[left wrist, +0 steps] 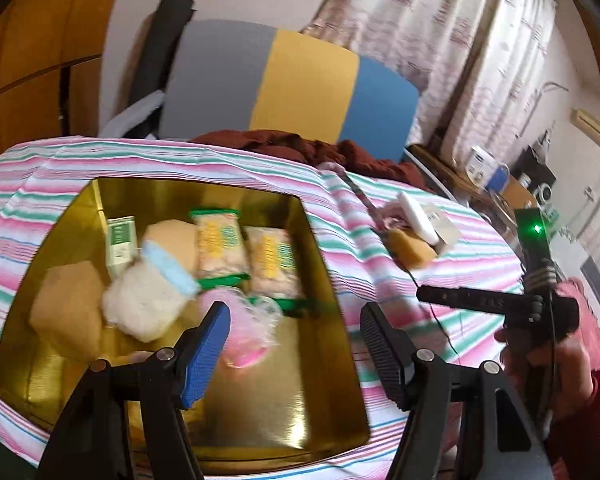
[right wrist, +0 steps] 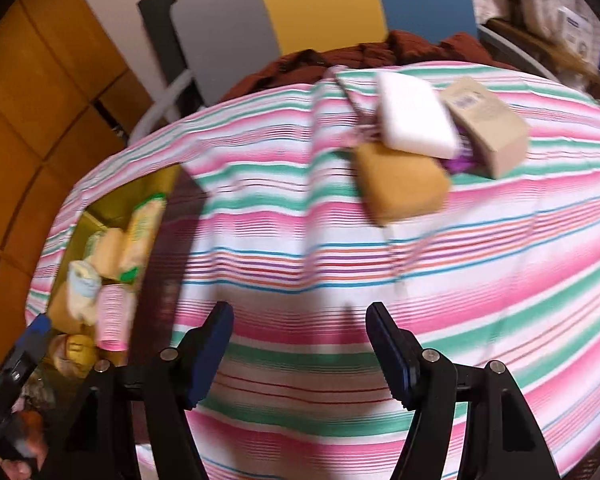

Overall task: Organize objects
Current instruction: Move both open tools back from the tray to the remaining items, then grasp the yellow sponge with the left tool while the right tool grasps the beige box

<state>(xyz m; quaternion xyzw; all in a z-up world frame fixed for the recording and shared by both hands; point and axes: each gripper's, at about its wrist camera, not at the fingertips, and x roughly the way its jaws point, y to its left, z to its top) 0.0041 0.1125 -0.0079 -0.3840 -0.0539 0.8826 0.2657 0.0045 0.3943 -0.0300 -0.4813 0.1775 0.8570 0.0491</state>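
Looking through the left wrist view first: the left gripper hangs over the near part of a gold tin that sits on the striped cloth. Its jaws stand apart with nothing between the pads. Inside the tin lie two tan sponges, a small green-and-white box, two green-edged snack packets side by side, a white fluffy item with a pale blue band, and a pink mesh puff just beyond the blue fingertip. Out on the cloth to the right, well apart from the tin, a small pile remains — a tan sponge, a white bar and a beige box touching one another. At the right edge a hand grips the handle of the other tool. A chair back in grey, yellow and blue and a dark red garment stand behind the table. Picture is somewhat blurred.

Right wrist view: the right gripper points down at bare striped cloth, jaws apart, empty. The pile lies ahead and to the right — tan sponge nearest, white bar resting partly on it, beige box beside the bar, something purple showing under them; what it is I cannot tell. The gold tin shows at the left edge with its contents blurred, and the blue tip of the left tool sits beside it.
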